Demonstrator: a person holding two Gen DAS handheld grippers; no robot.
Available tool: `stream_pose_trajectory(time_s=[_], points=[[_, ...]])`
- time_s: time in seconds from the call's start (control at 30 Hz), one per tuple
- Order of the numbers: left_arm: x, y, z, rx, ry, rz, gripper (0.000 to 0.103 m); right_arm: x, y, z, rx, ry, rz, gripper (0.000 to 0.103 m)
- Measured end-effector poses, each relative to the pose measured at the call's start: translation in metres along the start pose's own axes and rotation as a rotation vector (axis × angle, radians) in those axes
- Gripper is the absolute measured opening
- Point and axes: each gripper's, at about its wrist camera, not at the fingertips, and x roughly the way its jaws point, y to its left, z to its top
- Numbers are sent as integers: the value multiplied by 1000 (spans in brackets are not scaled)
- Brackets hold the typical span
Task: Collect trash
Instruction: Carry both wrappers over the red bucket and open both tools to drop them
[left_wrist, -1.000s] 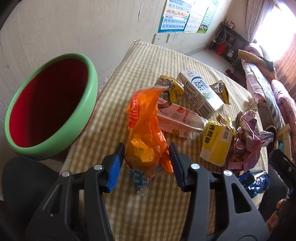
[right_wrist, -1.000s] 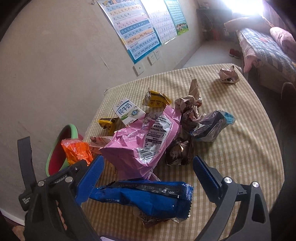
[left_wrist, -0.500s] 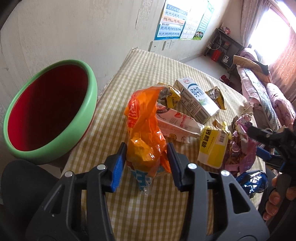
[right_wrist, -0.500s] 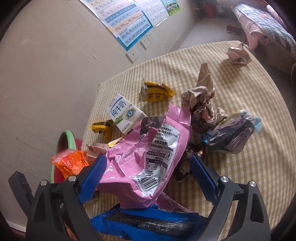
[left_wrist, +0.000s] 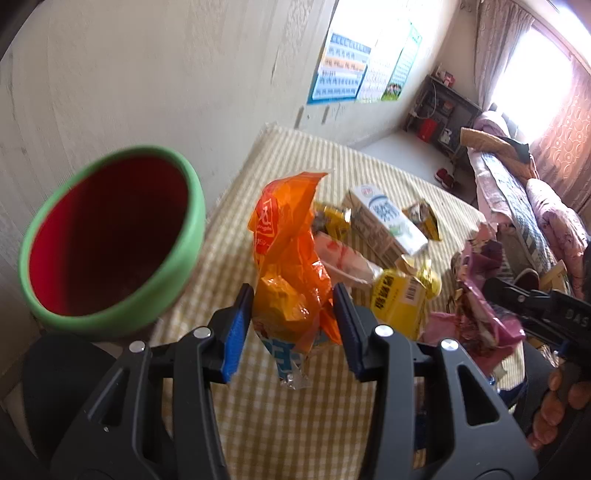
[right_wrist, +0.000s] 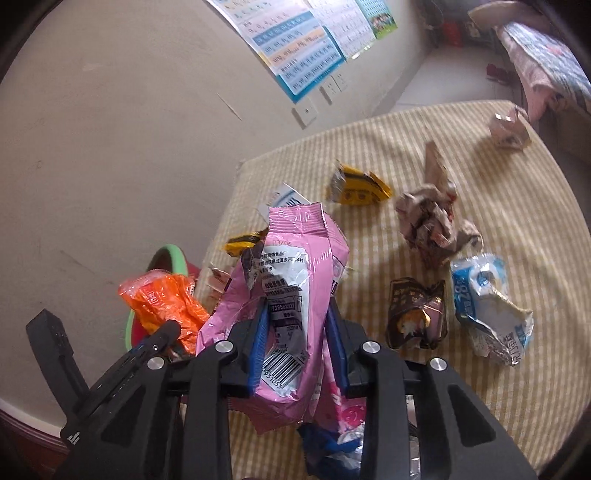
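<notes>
Left gripper (left_wrist: 293, 328) pinches orange wrapper (left_wrist: 291, 258) beside bin (left_wrist: 110, 236) – right gripper (right_wrist: 297, 343) closing on pink bag (right_wrist: 291, 295)

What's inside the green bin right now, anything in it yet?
In the left wrist view the green bin shows only its red inner wall, with no trash visible. Its bottom is dark and partly hidden by the near rim, so I cannot rule out something small down there.

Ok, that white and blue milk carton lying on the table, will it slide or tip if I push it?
The milk carton lies on its long side, so it probably won't tip. Its edges look square and uncrushed, so it should stay stiff and slide as one piece. The checked tablecloth may drag on it, and a wrapper beside it would likely get pushed along.
</notes>
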Motion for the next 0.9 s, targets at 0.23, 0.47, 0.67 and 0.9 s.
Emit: stream_pose_trajectory(time_s=[0.23,0.47,0.67,0.9], points=[[-27,7,16,26,-80,23,43,-15,44,-1,-104,-38,35,29],[-45,47,36,18,-119,117,43,18,95,7,-213,9,76,30],[-45,102,47,-16,-94,233,43,59,140,7,-277,82,143,30],[-29,147,54,-73,-37,232,43,113,194,18,-332,112,181,30]])
